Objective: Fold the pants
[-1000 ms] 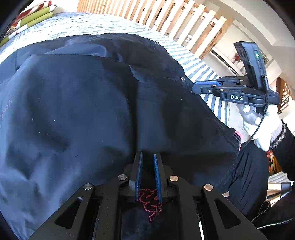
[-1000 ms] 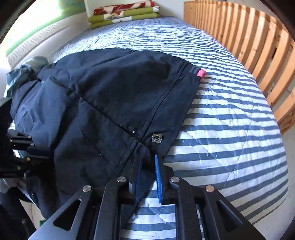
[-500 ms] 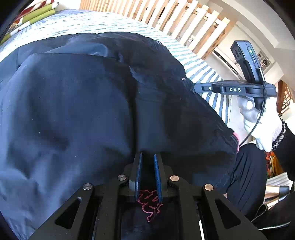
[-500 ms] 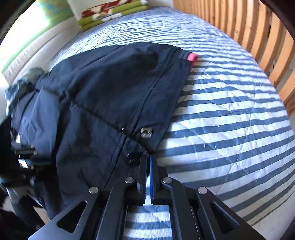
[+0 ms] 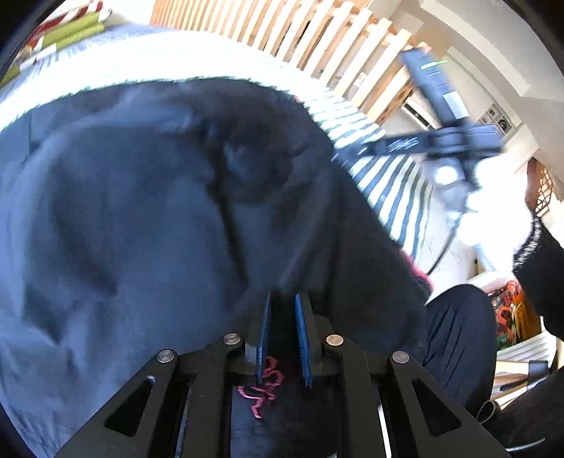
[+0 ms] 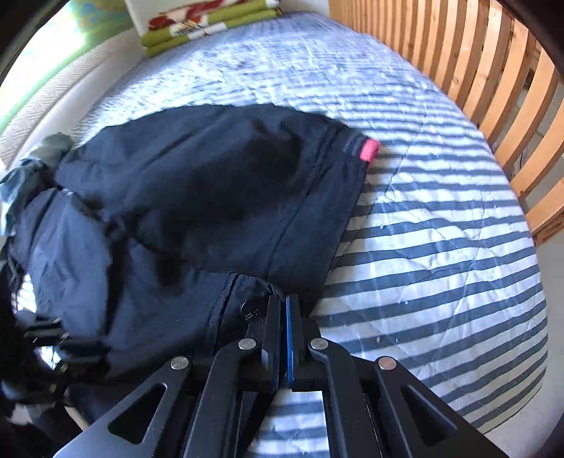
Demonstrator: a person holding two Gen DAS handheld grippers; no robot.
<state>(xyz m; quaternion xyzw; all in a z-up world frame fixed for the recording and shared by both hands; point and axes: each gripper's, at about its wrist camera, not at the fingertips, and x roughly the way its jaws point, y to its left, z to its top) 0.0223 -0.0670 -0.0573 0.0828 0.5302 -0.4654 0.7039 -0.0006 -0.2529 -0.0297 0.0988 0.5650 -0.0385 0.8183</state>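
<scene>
Dark navy pants [image 6: 211,193] lie spread on a striped bed, with a pink tab [image 6: 370,149] at one far corner. In the right wrist view my right gripper [image 6: 283,299] is shut, its blue pads pinching the pants' near edge beside a black snap button [image 6: 250,310]. The left wrist view shows that same right gripper [image 5: 338,156], blurred, at the right edge of the pants [image 5: 141,211]. My left gripper [image 5: 282,306] holds a thick fold of the dark cloth between its pads, and pink stitching [image 5: 262,387] shows just behind them.
The blue-and-white striped quilt [image 6: 440,246] lies bare to the right of the pants. A wooden slatted rail [image 6: 493,70] runs along the bed's far side. Folded green and red cloths [image 6: 204,24] sit at the head. A grey-green garment [image 6: 35,165] lies left. A gloved hand [image 5: 500,211] holds the right gripper.
The right gripper's jaws closed on the pants' edge by the snap and moved sideways, dragging and bunching that corner. The left gripper rose a little with its fold of cloth.
</scene>
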